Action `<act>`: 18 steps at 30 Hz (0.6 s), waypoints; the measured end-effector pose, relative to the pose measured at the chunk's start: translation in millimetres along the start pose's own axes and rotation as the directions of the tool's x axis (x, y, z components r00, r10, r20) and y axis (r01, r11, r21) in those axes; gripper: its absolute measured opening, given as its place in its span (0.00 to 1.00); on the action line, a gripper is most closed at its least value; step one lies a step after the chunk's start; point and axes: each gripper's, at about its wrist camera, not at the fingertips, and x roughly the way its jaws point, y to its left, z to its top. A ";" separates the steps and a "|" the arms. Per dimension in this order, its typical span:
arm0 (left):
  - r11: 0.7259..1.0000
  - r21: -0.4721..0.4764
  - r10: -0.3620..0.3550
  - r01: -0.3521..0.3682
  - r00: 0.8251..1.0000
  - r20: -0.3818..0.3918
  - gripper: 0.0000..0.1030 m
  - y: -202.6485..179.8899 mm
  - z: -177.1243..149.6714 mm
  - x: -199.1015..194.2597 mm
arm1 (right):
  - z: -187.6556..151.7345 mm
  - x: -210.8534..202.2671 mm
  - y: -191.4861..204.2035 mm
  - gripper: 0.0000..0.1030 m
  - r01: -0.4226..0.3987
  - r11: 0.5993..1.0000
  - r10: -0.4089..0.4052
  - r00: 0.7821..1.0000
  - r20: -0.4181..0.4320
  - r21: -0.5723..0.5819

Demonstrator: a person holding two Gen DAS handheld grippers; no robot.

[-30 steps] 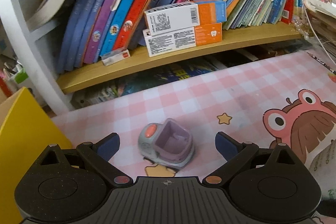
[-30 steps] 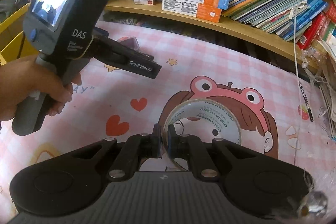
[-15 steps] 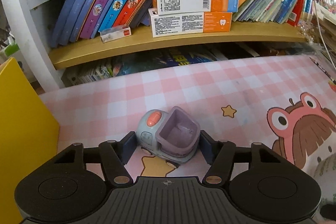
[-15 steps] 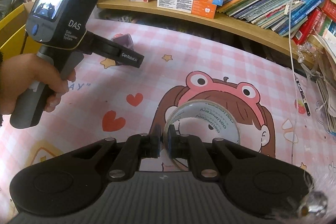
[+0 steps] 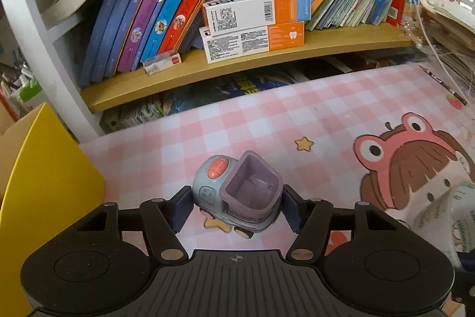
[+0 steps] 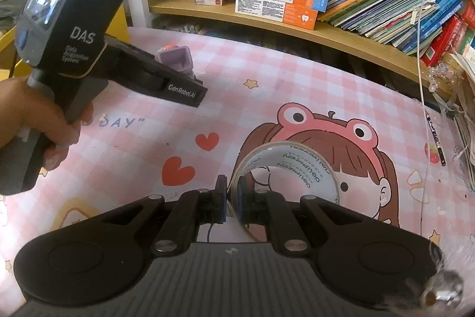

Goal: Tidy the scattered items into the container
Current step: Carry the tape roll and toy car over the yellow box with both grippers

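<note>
The left gripper [image 5: 236,207] was clamped on the toy truck [image 5: 239,193], one blue pad against each flank; the truck's lower wheels were partly cut off by the gripper body. Whether the truck sat on the pink checked mat [image 5: 267,121] or was lifted clear of it could not be told from the left wrist view. In the right wrist view only the truck's purple tub [image 6: 175,58] showed above the left gripper's arm; the rest was hidden behind it. The hand [image 6: 35,121] gripped that device's handle, partly cut off by the frame edge.

The right gripper [image 6: 230,199] was closed on the tape roll [image 6: 285,168], its fingers pinching the roll's near wall, one inside the ring and one outside. The roll stood on edge over the mat's frog-hat cartoon; its bottom was hidden behind the gripper, so contact with the mat was not readable.

The yellow container [image 5: 38,186] lay to the left of the truck, near it, only one wall visible; its interior was out of view. The bookshelf [image 5: 237,64] ran behind the mat.
</note>
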 end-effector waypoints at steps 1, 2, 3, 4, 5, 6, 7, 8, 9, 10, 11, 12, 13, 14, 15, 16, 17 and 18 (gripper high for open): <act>1.000 -0.004 -0.001 0.001 1.000 0.001 0.61 -0.1 -1.5 -3.1 | -1.0 -1.5 0.3 0.07 0.000 1.000 0.000 1.000 0.002 0.001; 1.000 -0.007 -0.003 0.003 1.000 0.004 0.61 -0.3 -2.9 -6.6 | -2.9 -2.9 0.7 0.07 -0.001 1.000 0.001 1.000 0.002 0.004; 1.000 -0.010 -0.006 0.006 1.000 0.007 0.61 -0.5 -4.4 -10.4 | -4.8 -4.3 1.1 0.07 -0.001 1.000 0.001 1.000 0.003 0.007; 1.000 -0.015 -0.010 0.010 1.000 0.011 0.61 -0.8 -5.6 -14.7 | -6.7 -5.7 1.5 0.07 -0.001 1.000 0.001 1.000 0.003 0.010; 1.000 -0.017 -0.014 0.014 1.000 0.017 0.61 -1.4 -6.7 -19.4 | -8.6 -7.1 1.9 0.07 -0.002 1.000 0.002 1.000 0.003 0.013; 1.000 -0.019 -0.017 0.018 1.000 0.024 0.61 -2.2 -7.7 -24.0 | -10.6 -8.5 2.3 0.07 -0.002 1.000 0.002 1.000 0.004 0.016; 1.000 -0.020 -0.021 0.021 0.999 0.030 0.61 -3.0 -8.7 -28.7 | -12.5 -9.9 2.7 0.07 -0.003 1.000 0.003 1.000 0.004 0.019; 1.000 -0.020 -0.024 0.024 0.999 0.038 0.61 -3.9 -9.8 -33.7 | -14.4 -11.3 3.1 0.07 -0.003 1.000 0.003 1.000 0.004 0.022; 0.999 -0.018 -0.026 0.026 0.999 0.047 0.61 -4.7 -10.9 -39.0 | -16.3 -12.7 3.6 0.07 -0.003 1.000 0.003 1.000 0.005 0.025; 0.999 -0.015 -0.027 0.028 0.998 0.055 0.61 -5.5 -12.1 -44.5 | -18.3 -14.6 4.8 0.07 -0.004 1.000 0.004 1.000 0.005 0.027; 0.999 -0.014 -0.030 0.031 0.998 0.062 0.61 -6.0 -13.6 -50.0 | -20.1 -16.4 5.9 0.07 -0.005 1.000 0.005 1.000 0.006 0.028; 0.999 -0.013 -0.032 0.033 0.997 0.069 0.61 -6.4 -15.2 -55.5 | -21.2 -18.1 7.1 0.07 -0.007 1.000 0.007 1.000 0.007 0.028; 0.999 -0.013 -0.035 0.037 0.997 0.076 0.61 -6.6 -17.1 -61.6 | -22.3 -19.9 8.3 0.07 -0.008 1.000 0.008 1.000 0.009 0.029; 0.999 -0.014 -0.038 0.040 0.996 0.082 0.61 -6.7 -18.9 -67.3 | -23.5 -22.2 9.7 0.07 -0.010 1.000 0.009 1.000 0.012 0.028; 0.999 -0.014 -0.041 0.043 0.995 0.089 0.61 -6.7 -20.7 -72.6 | -24.3 -24.4 11.0 0.07 -0.010 1.000 0.009 1.000 0.015 0.028; 0.999 -0.014 -0.043 0.045 0.994 0.096 0.61 -6.6 -22.8 -78.7 | -24.7 -26.6 12.1 0.07 -0.010 1.000 0.010 1.000 0.020 0.027; 0.999 -0.016 -0.046 0.048 0.994 0.102 0.61 -6.2 -24.6 -84.3 | -25.1 -28.8 13.3 0.07 -0.011 1.000 0.010 1.000 0.025 0.027; 0.998 -0.022 -0.049 0.052 0.993 0.107 0.61 -5.2 -26.1 -89.2 | -25.4 -31.0 14.5 0.07 -0.011 1.000 0.011 1.000 0.029 0.027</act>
